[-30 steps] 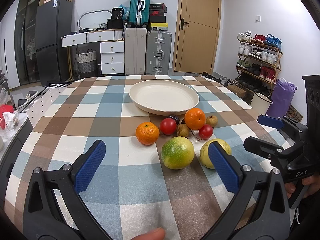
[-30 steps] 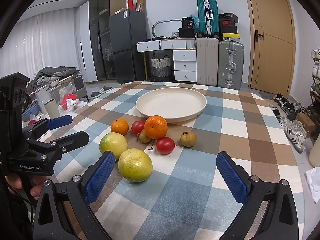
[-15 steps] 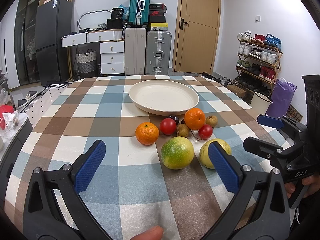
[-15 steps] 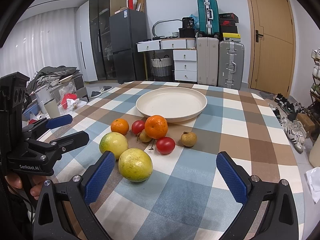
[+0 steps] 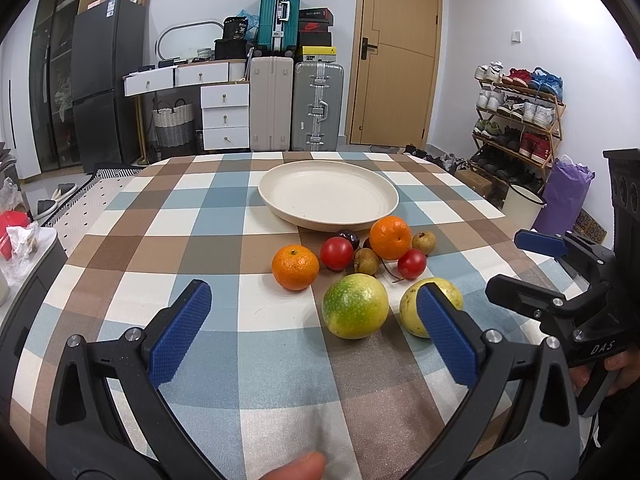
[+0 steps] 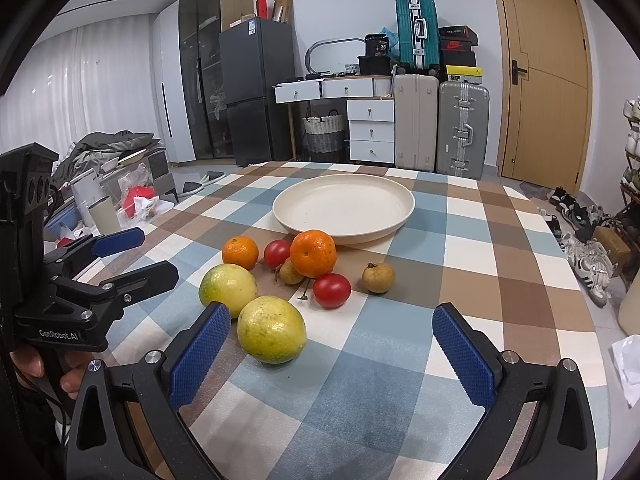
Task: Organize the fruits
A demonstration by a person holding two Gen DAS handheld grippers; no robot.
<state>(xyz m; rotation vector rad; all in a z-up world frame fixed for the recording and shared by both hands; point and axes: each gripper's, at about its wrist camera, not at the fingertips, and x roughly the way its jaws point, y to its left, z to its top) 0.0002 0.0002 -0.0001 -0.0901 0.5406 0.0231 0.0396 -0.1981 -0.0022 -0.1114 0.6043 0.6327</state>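
Nothing moved | plate (image 5: 328, 194) holds nothing | fruits beside it

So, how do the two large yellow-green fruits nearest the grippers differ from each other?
The greener fruit has a green flush over much of its skin, while the yellower fruit is pale yellow with small dark specks. The greener fruit lies closer to the small orange; the yellower fruit lies on the right gripper's side, nearest its fingers. Both are round, similar in size, and rest on the checked tablecloth, outside the plate.
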